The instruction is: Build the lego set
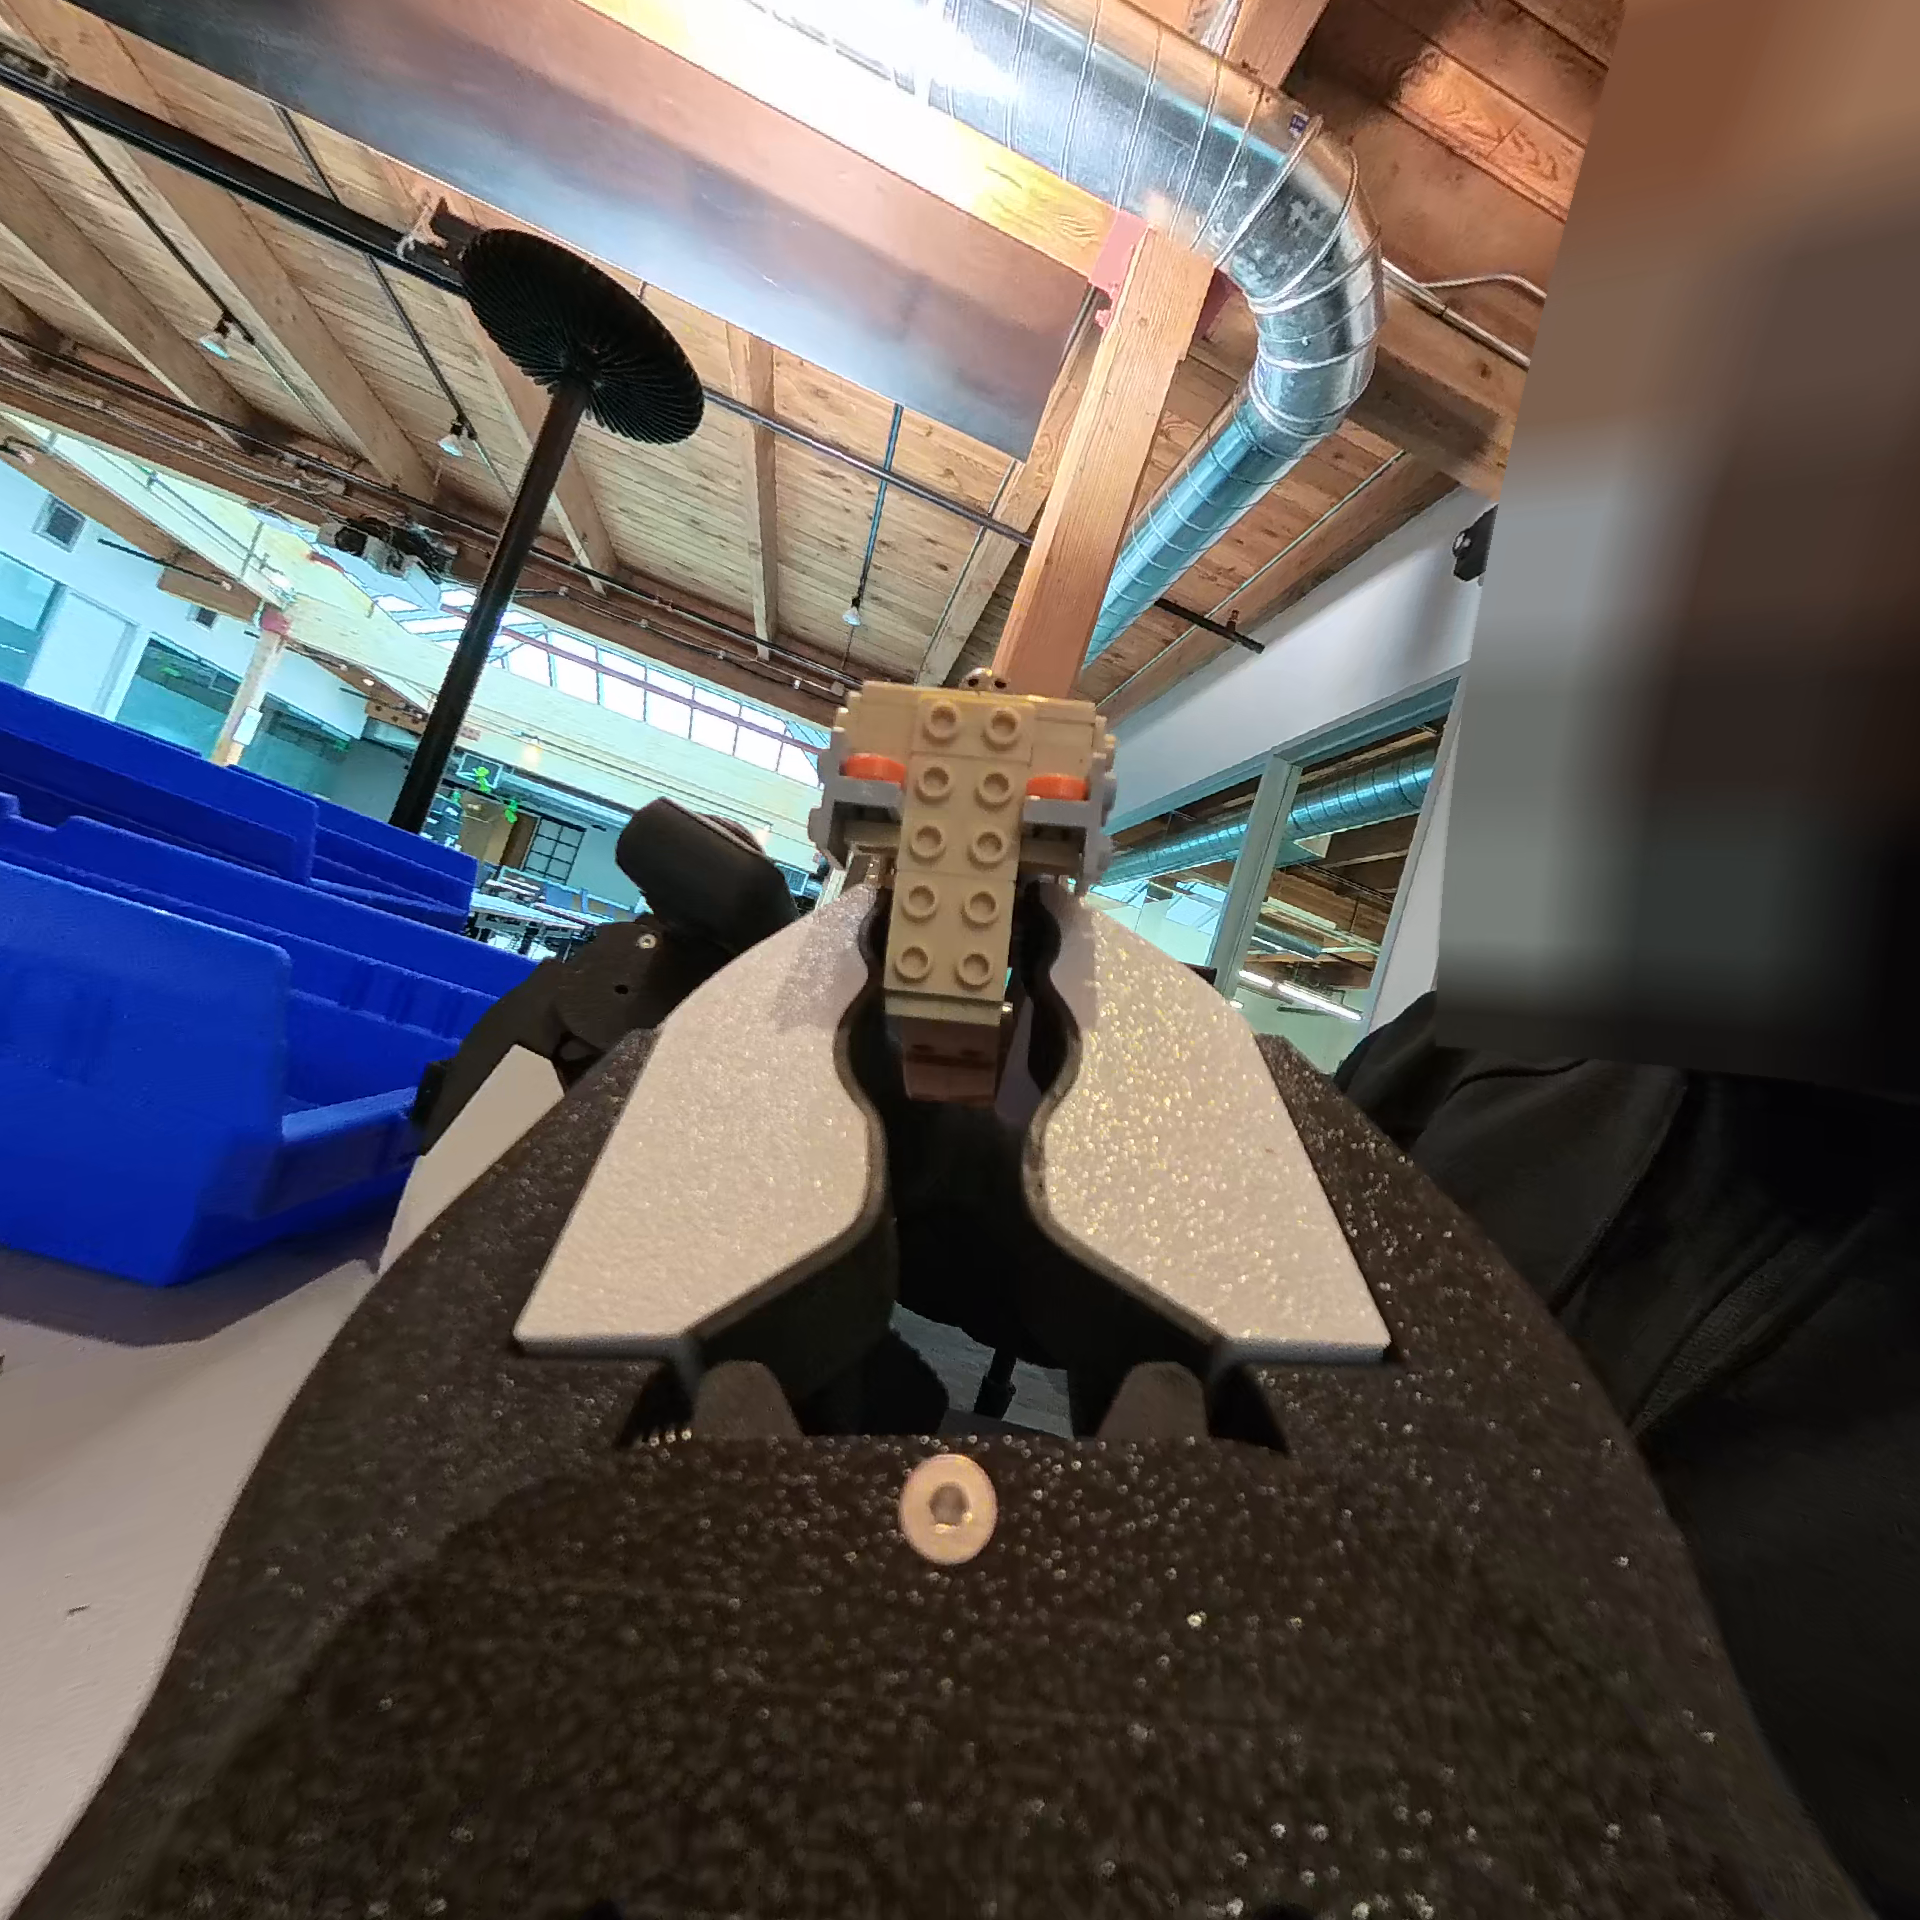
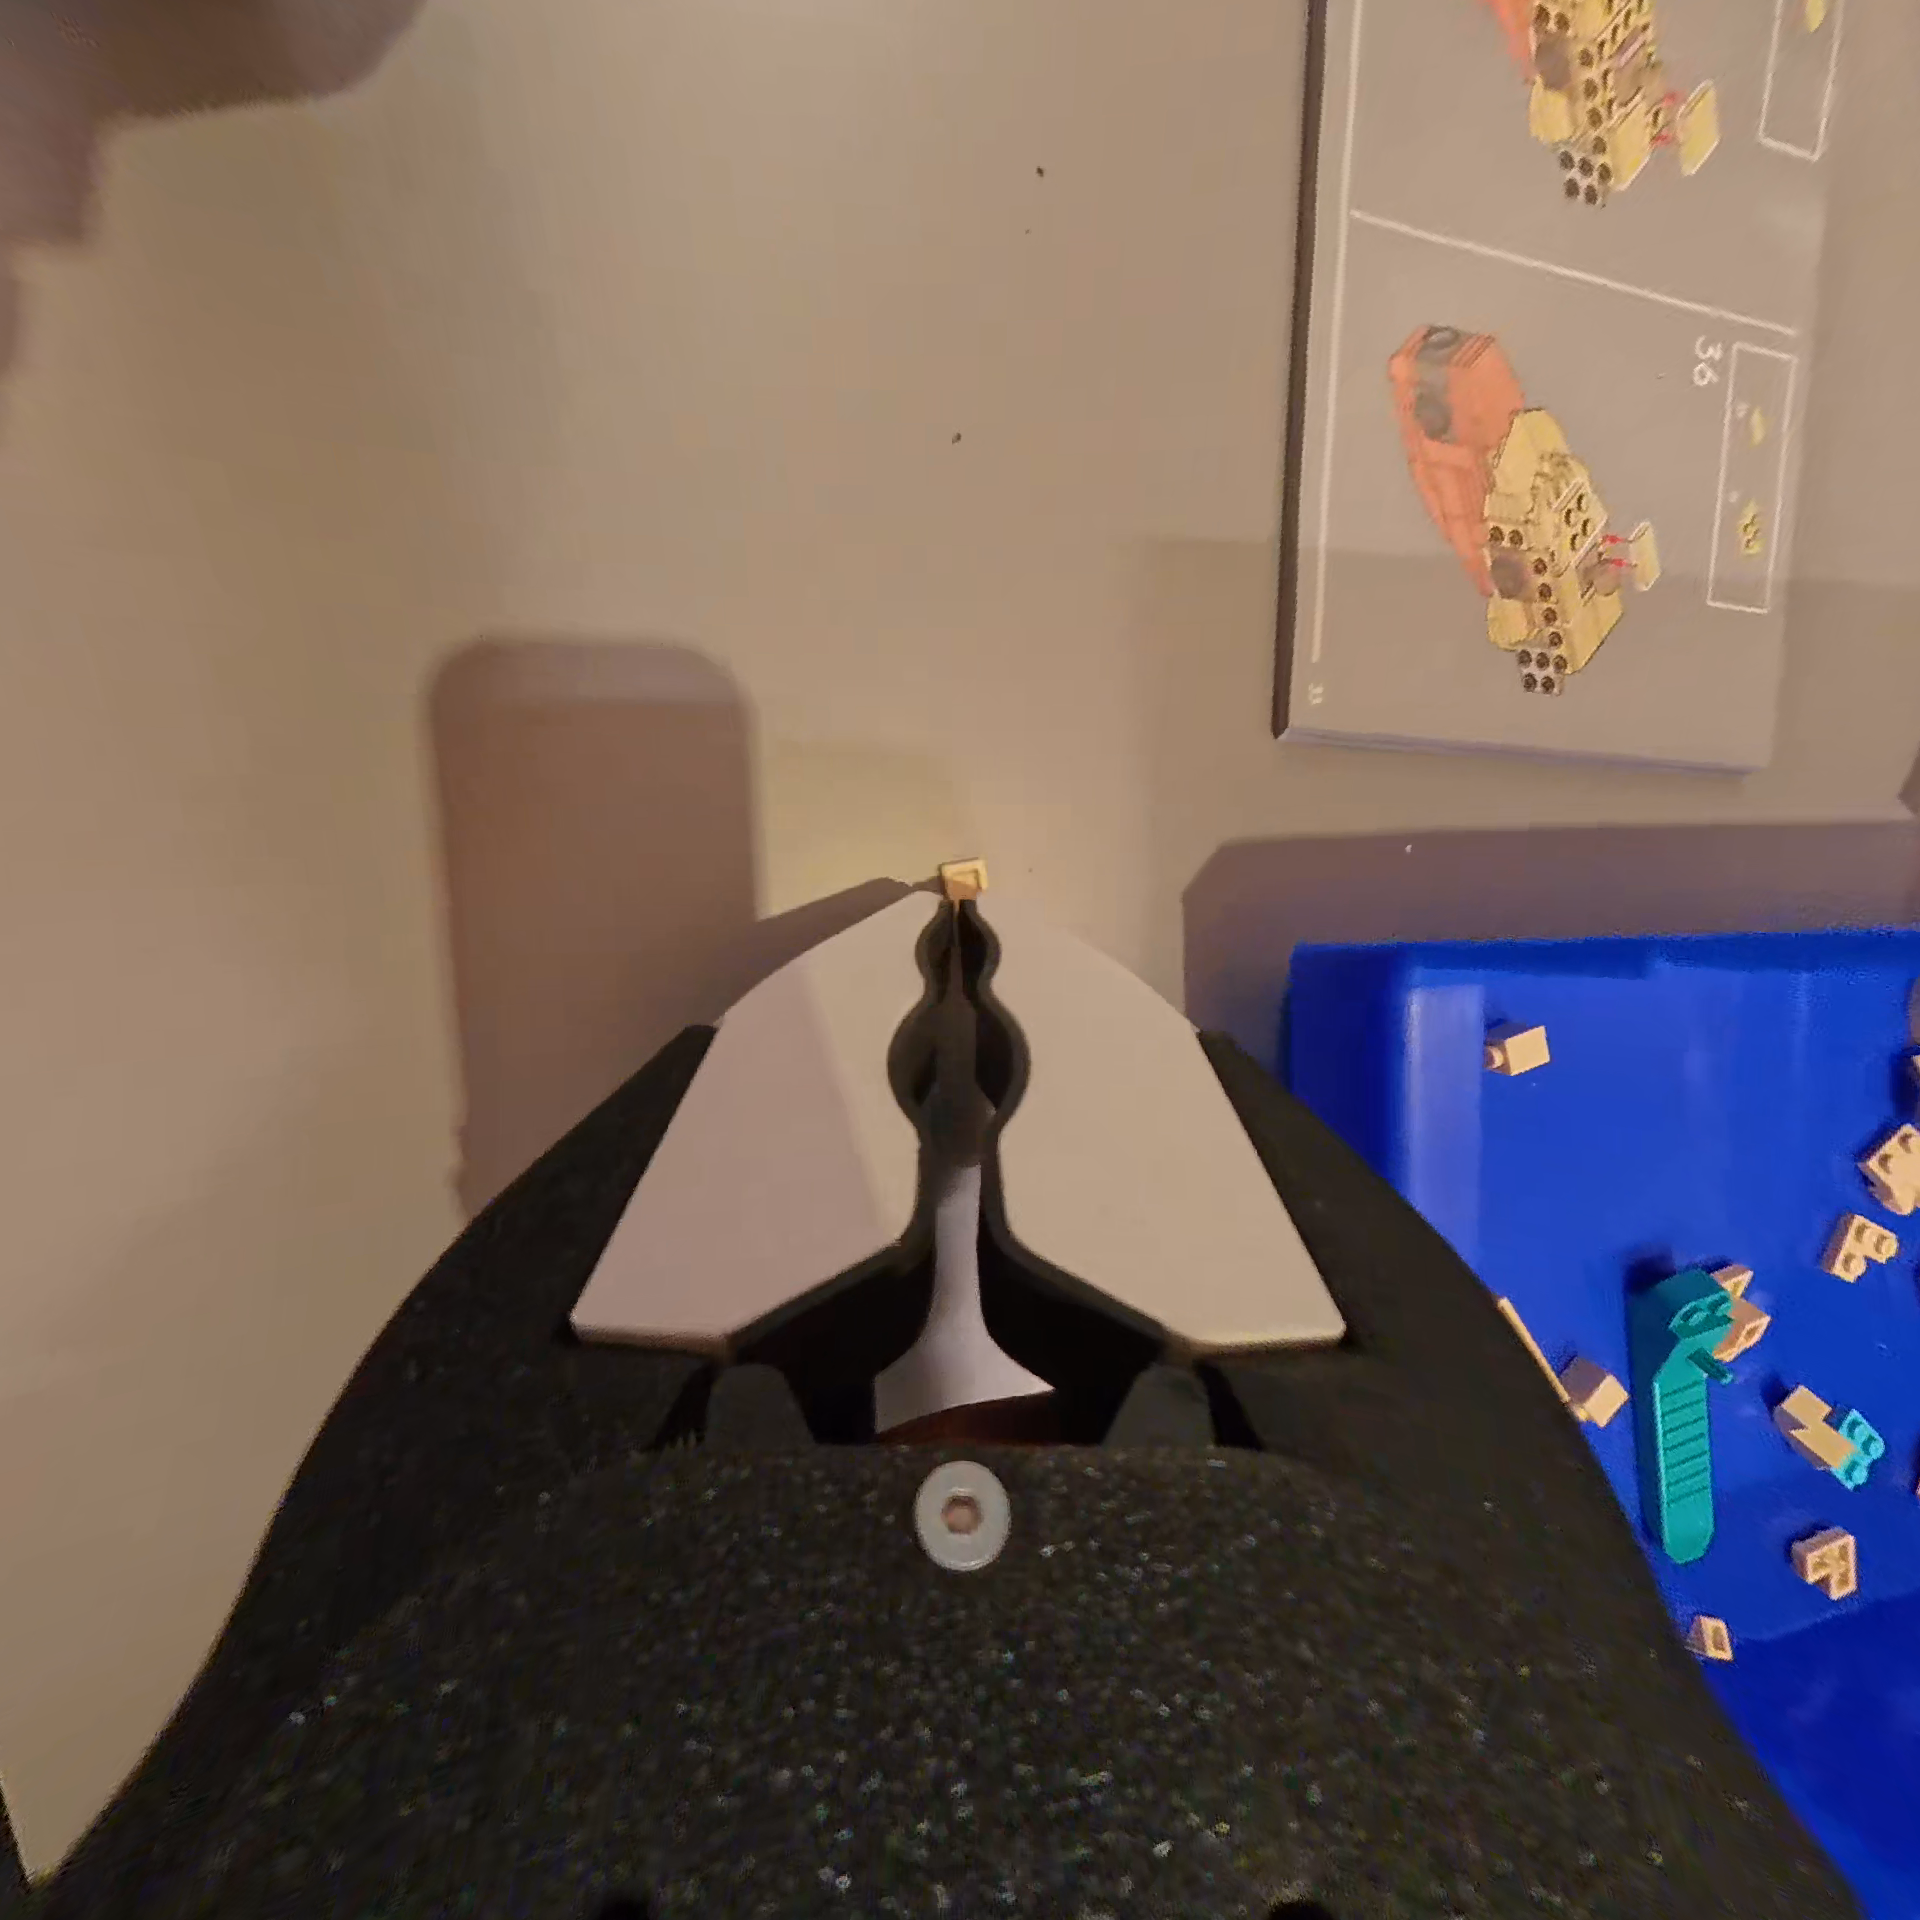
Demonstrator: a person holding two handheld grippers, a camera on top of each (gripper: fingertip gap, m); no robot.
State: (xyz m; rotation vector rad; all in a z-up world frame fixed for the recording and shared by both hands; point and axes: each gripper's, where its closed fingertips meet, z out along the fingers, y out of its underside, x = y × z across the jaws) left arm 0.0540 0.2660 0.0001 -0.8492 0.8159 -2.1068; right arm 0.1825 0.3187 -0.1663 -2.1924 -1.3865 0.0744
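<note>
Left wrist view, lower left: blue bins [image 1: 197, 997] on a white table [image 1: 114, 1455]. Just right of them, mid-frame, part of a black device [image 1: 686, 883], too little showing to identify. Centre: left gripper [image 1: 951, 935] tilted upward toward a timber ceiling, its jaws narrowed onto the model [image 1: 961, 831]. The model is a tan studded build with grey sides, two orange round pieces near its top and a brown block at its lower end, which sits down between the fingers [image 1: 727, 1122]. The studs face the camera. Upper right: a silver duct [image 1: 1299, 364] bends along a wooden post. Far right: a dark sleeve [image 1: 1662, 1247] under a blurred patch.

Right wrist view, left and centre: bare table [image 2: 520, 416] with a soft rectangular shadow. Centre: right gripper [image 2: 961, 899] pointing down at the table, jaws closed almost to touching, pinching a tiny tan piece [image 2: 963, 878] at the very tips. Whether the piece touches the table cannot be told. Upper right: an open booklet [image 2: 1538, 416] showing tan and orange build drawings. Lower right: a blue bin [image 2: 1455, 1143] holding scattered tan bricks [image 2: 1860, 1242] and a teal separator [image 2: 1683, 1413].
</note>
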